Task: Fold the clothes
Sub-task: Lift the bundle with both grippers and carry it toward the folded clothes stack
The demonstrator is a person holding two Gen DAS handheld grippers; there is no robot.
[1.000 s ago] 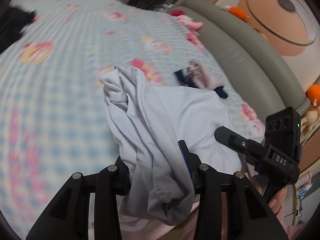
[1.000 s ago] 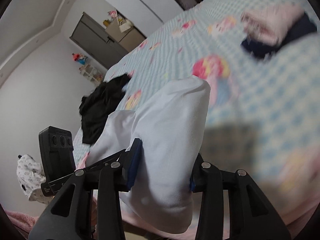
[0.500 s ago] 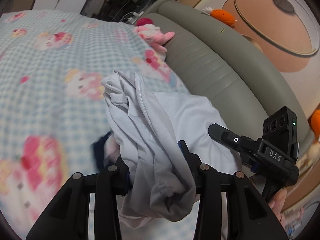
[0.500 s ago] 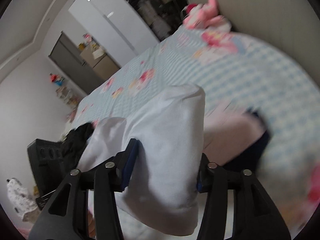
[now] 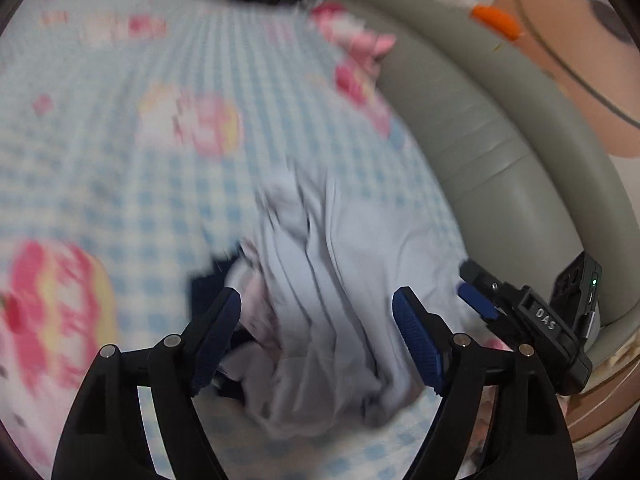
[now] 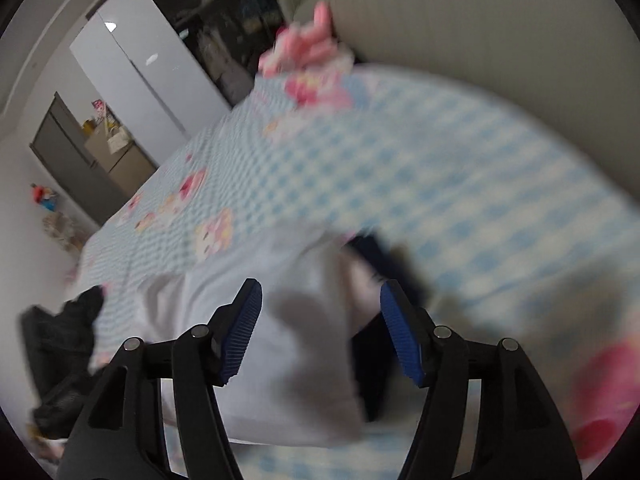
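Left hand-held gripper (image 5: 316,334) opening, pads clear of white shirt (image 5: 320,280); right hand-held gripper (image 6: 320,332) opening too, nothing gripped. Shirt lies bunched on bed (image 5: 120,168), over a dark garment (image 6: 376,256). My worry: loose folds slump apart. Headboard (image 5: 500,152) beyond.

One white garment (image 5: 328,280), one dark garment (image 6: 376,256), two grippers, one bedsheet (image 5: 120,184).
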